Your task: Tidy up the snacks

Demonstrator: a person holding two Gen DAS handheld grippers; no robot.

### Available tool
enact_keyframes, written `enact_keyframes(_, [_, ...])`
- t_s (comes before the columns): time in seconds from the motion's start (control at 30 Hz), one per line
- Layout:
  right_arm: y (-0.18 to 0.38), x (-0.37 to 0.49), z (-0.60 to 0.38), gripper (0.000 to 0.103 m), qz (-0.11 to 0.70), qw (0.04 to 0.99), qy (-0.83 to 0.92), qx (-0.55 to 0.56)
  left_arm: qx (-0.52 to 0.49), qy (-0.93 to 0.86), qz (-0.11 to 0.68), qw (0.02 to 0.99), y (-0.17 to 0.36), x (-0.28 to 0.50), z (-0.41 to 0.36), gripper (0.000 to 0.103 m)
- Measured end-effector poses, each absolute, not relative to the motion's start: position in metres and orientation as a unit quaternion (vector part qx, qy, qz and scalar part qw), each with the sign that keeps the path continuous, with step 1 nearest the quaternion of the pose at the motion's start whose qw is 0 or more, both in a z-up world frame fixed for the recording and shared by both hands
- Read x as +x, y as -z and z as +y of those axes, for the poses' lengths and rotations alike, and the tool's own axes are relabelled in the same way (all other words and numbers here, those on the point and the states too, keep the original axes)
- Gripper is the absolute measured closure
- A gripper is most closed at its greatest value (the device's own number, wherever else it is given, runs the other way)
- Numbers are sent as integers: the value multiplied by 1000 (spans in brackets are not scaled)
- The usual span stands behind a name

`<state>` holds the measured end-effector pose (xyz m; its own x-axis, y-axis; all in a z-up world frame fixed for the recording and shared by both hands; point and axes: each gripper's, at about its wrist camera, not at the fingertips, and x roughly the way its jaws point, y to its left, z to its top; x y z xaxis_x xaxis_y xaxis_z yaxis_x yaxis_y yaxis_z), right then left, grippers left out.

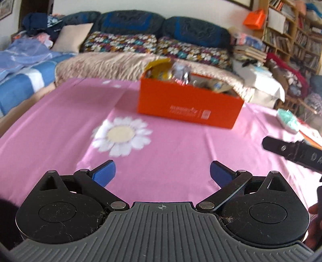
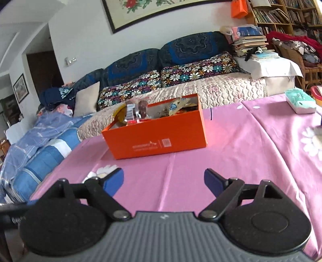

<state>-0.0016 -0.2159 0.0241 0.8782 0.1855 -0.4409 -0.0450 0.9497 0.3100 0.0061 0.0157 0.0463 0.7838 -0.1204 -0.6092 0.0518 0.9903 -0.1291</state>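
Holding both tools over the pink tablecloth (image 1: 181, 153), we are gripping nothing with either one. Our left gripper (image 1: 162, 173) is standing with its jaws spread wide, its blue pads (image 1: 104, 173) hanging apart above bare cloth, touching nothing. Ahead of it and a little to the right, well apart from the fingertips, the orange box (image 1: 189, 106) is sitting on the cloth with the snacks (image 1: 171, 72) poking up out of it, yellow and silvery packets crowding its left end. Just ahead and left of this tool we are seeing a large white daisy print (image 1: 121, 136), and at the right edge a black finger of the other gripper is reaching into the view.

Our right gripper (image 2: 164, 182) is also gaping wide, with only cloth showing between its blue pads (image 2: 113, 181). From here the orange box (image 2: 157, 135) is lying ahead and slightly left, again well clear of the fingertips, and we are looking into its open top at the snacks (image 2: 136, 111), a clear pack of dark pieces standing at the left end.

This right view alone is showing us a mint-green tissue pack (image 2: 300, 102) far ahead to the right on the cloth, and a framed painting (image 2: 161, 10) on the wall above the sofa (image 2: 201, 88). The left view is blurred, so the packets there are hard to tell apart.
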Motion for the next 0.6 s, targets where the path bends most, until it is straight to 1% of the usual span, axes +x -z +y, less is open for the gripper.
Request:
enact_keyframes(0.07, [-20, -7, -214, 14, 243, 957, -53, 153, -46, 42, 325, 944, -43, 2, 16, 31])
enact_keyframes(0.13, [-14, -11, -210, 14, 252, 955, -44, 151, -36, 41, 327, 943, -40, 3, 13, 33])
enact_keyframes(0.3, [-7, -14, -203, 13, 275, 953, -34, 126, -13, 51, 334, 941, -40, 10, -2, 36])
enact_keyframes(0.37, [-4, -17, -206, 13, 276, 953, -24, 126, -8, 60, 333, 941, -41, 8, -8, 36])
enact_keyframes(0.47, [0, -21, -218, 13, 285, 947, -17, 147, -5, 68, 334, 940, -44, 7, -18, 32])
enact_keyframes(0.6, [6, -25, -230, 13, 295, 942, -3, 160, 19, 67, 327, 943, -48, 2, -32, 32])
